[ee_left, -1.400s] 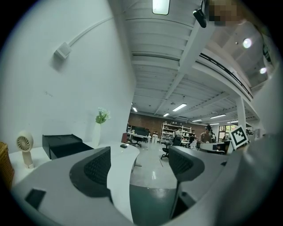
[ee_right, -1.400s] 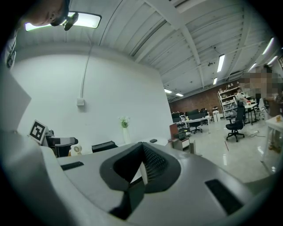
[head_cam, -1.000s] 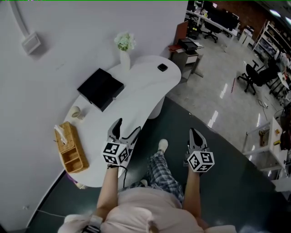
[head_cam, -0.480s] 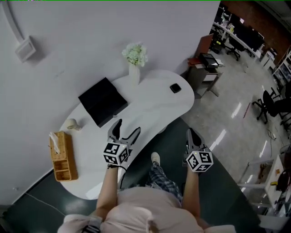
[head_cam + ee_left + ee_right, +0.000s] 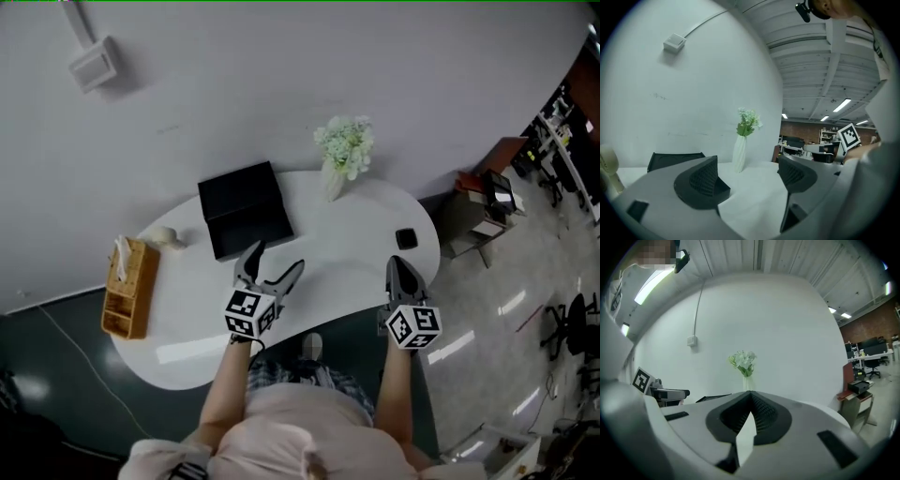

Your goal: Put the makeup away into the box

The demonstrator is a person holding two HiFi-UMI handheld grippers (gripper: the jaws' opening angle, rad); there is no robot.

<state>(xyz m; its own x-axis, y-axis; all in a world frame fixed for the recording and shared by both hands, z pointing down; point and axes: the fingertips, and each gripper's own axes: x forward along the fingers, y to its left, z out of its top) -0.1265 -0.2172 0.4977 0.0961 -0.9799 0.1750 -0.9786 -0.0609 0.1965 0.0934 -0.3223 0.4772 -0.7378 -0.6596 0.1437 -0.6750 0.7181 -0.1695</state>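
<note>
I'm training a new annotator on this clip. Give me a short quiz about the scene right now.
1. True or false: the left gripper has its jaws apart, with nothing between them.
2. The right gripper has its jaws: A) together, empty; B) wide apart; C) clamped on a brush.
3. Fill in: in the head view, the vase of flowers stands to the ___ of the black box.
Key: 1 true; 2 A; 3 right.

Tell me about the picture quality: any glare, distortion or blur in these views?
Head view: dim, with soft glare on the white curved table and shiny floor. Left gripper view: fisheye bending, dark round corners. Right gripper view: same fisheye, ceiling strip light blown out.
</note>
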